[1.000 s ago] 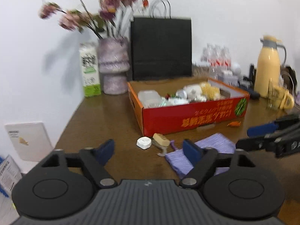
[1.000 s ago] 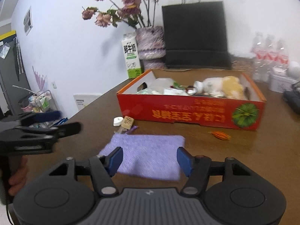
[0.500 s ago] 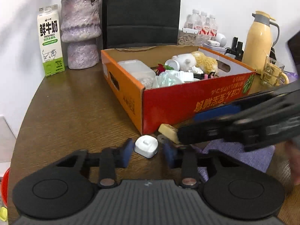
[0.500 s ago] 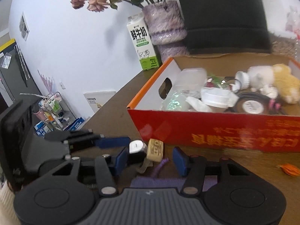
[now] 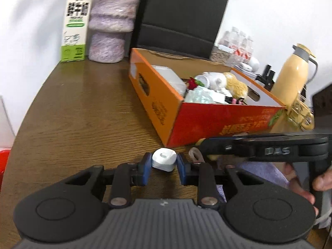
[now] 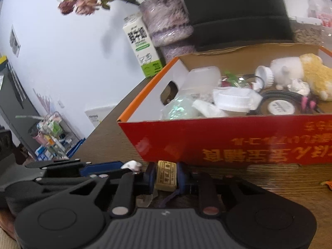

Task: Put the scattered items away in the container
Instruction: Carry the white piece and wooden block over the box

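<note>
Blue pads of the left gripper (image 5: 163,167) pinch a small white rounded case (image 5: 164,158) from both sides, low on the wooden table (image 5: 83,112), just near of the red-and-orange cardboard box's (image 5: 217,120) near left corner. To its right, the right gripper (image 6: 166,176) clamps a tan block tag (image 6: 166,175) printed with dark characters too small to read; a purple cord trails from it toward the camera. In the left wrist view this gripper's black body crosses the right side, with raised letters reading "DAS", and the person's right hand (image 5: 305,186) wraps its handle above a lilac cloth (image 5: 267,172).

The box's red front carries yellow Chinese lettering, seen upside down in the right wrist view, plus a green watermelon-like mark toward its right end. Inside lie a clear plastic tub, white lids, a round tin with a white label, and a white-and-yellow plush toy (image 6: 300,70).

At the far left stands a milk carton (image 5: 76,20) with bold black characters and a green band at its base, beside a mottled purple vase (image 5: 110,20) and a black paper bag (image 5: 180,18). A yellow thermos (image 5: 294,76) stands far right.
</note>
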The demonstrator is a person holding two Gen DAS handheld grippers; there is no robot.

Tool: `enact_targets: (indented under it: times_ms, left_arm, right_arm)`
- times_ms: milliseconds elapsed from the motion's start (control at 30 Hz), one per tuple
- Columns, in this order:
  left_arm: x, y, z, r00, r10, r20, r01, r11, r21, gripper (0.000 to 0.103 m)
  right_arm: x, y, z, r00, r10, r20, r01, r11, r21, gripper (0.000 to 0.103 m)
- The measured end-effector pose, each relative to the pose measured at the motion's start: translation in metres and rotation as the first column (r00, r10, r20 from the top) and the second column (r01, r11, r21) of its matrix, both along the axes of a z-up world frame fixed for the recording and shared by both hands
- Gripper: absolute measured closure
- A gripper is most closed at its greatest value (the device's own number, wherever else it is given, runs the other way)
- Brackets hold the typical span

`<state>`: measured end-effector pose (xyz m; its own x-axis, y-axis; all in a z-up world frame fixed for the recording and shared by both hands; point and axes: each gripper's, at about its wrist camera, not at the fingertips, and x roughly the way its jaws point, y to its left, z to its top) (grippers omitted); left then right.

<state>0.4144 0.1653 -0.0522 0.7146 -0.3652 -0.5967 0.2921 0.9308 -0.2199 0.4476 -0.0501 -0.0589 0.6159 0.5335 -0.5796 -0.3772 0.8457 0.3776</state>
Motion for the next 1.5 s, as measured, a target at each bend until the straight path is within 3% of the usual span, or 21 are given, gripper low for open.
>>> enact_targets:
  times_ms: [167, 333, 500, 700, 867, 1033, 1267, 1400, 1500]
  left_arm:
    - [-0.003, -0.003, 0.0, 0.999, 0.039, 0.014, -0.04, 0.998, 0.043, 0.076]
    - [-0.013, -0.003, 0.009, 0.995, 0.098, -0.002, -0.098, 0.995, 0.003, 0.076]
    - [-0.062, -0.034, 0.032, 0.986, 0.16, 0.056, -0.162, 0.986, 0.038, 0.076]
    - [-0.127, -0.081, 0.059, 0.984, 0.145, 0.102, -0.141, 0.989, -0.047, 0.076]
    - [-0.169, -0.124, 0.075, 0.978, 0.135, 0.157, -0.139, 0.99, 0.017, 0.076]
    - [-0.206, -0.164, 0.075, 0.975, 0.13, 0.181, -0.153, 0.981, 0.122, 0.076]
    - [-0.275, -0.197, 0.06, 0.972, 0.154, 0.177, -0.187, 0.964, 0.188, 0.076]
    - [-0.304, -0.197, 0.064, 0.972, 0.155, 0.177, -0.184, 0.968, 0.168, 0.076]
    - [-0.31, -0.202, 0.071, 0.97, 0.134, 0.201, -0.167, 0.973, 0.159, 0.076]
  right_arm:
    - [-0.021, -0.023, 0.009, 0.998, -0.048, 0.046, 0.047, 0.999, 0.022, 0.082]
    - [-0.054, -0.051, 0.022, 0.985, -0.132, 0.112, 0.128, 0.991, 0.039, 0.082]
    - [-0.1, -0.085, 0.04, 0.953, -0.213, 0.214, 0.219, 0.976, -0.005, 0.082]
    - [-0.143, -0.133, 0.063, 0.923, -0.265, 0.28, 0.278, 0.961, -0.006, 0.082]
    - [-0.183, -0.16, 0.068, 0.904, -0.277, 0.326, 0.306, 0.951, -0.038, 0.082]
    - [-0.22, -0.182, 0.061, 0.905, -0.278, 0.32, 0.31, 0.949, -0.051, 0.082]
    - [-0.284, -0.193, 0.055, 0.915, -0.27, 0.301, 0.299, 0.953, -0.054, 0.082]
    - [-0.318, -0.19, 0.055, 0.943, -0.226, 0.243, 0.236, 0.972, -0.01, 0.082]
    - [-0.336, -0.184, 0.055, 0.947, -0.207, 0.247, 0.218, 0.976, -0.022, 0.082]
